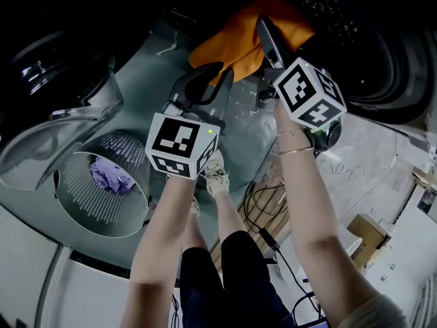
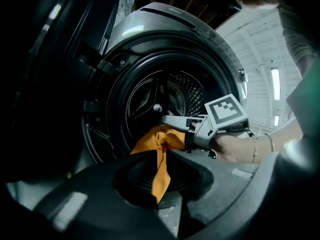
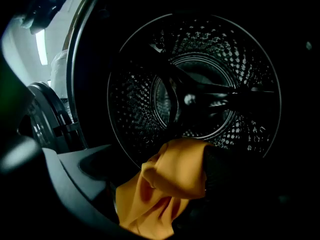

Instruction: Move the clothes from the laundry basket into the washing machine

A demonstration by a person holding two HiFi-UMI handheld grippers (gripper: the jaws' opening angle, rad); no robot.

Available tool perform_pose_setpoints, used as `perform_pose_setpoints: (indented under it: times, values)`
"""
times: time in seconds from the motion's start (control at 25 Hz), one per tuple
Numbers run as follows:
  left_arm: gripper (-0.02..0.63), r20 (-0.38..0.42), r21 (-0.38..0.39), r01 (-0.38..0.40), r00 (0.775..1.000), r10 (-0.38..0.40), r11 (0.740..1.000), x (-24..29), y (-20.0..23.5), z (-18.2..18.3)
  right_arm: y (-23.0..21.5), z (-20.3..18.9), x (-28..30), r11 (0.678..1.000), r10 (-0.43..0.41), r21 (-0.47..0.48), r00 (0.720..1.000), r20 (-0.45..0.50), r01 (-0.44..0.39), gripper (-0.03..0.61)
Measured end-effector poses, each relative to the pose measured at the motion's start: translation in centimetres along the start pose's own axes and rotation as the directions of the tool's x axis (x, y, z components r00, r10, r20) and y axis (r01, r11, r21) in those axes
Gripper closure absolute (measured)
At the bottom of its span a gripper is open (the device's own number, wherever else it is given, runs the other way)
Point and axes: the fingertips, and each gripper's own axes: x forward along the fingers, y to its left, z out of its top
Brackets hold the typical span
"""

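Observation:
An orange garment [image 1: 239,36] hangs bunched at the mouth of the washing machine drum [image 3: 200,84], part of it over the door seal. My left gripper [image 1: 222,70] is shut on its lower fold, and a strip of the garment [image 2: 160,151] dangles between the jaws. My right gripper [image 1: 266,29] is shut on the upper part of the garment [image 3: 175,179], with the jaws reaching into the drum opening. In the left gripper view the right gripper [image 2: 175,123] sits just above the cloth. A white laundry basket [image 1: 102,214] at lower left holds a purple cloth [image 1: 113,176].
The machine's open glass door [image 1: 65,121] swings out at left, above the basket. The person's legs and a shoe [image 1: 216,175] stand below the grippers. Black cables [image 1: 263,207] run over the floor, and a cardboard box [image 1: 369,236] sits at right.

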Motion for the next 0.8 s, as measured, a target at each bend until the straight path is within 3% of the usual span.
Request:
perform_pose_setpoints:
  times: [0.24, 0.48, 0.8]
  values:
    - [0.560, -0.006, -0.011, -0.021, 1.000, 0.021, 1.000, -0.5, 0.6, -0.5, 1.9, -3.3, -3.3, 0.998, 0.036, -0.042, 0.998, -0.057, -0.039, 0.051]
    - [0.559, -0.050, -0.025, -0.038, 0.998, 0.036, 0.999, -1.0, 1.7, -2.9, 2.4, -10.2, -4.8, 1.000, 0.020, 0.023, 0.985, -0.174, -0.017, 0.051]
    - [0.560, -0.074, -0.043, -0.067, 0.995, 0.063, 0.997, -1.4, 3.4, -4.7, 2.6, -17.2, -2.5, 0.997, 0.005, 0.074, 0.959, -0.285, 0.017, 0.051]
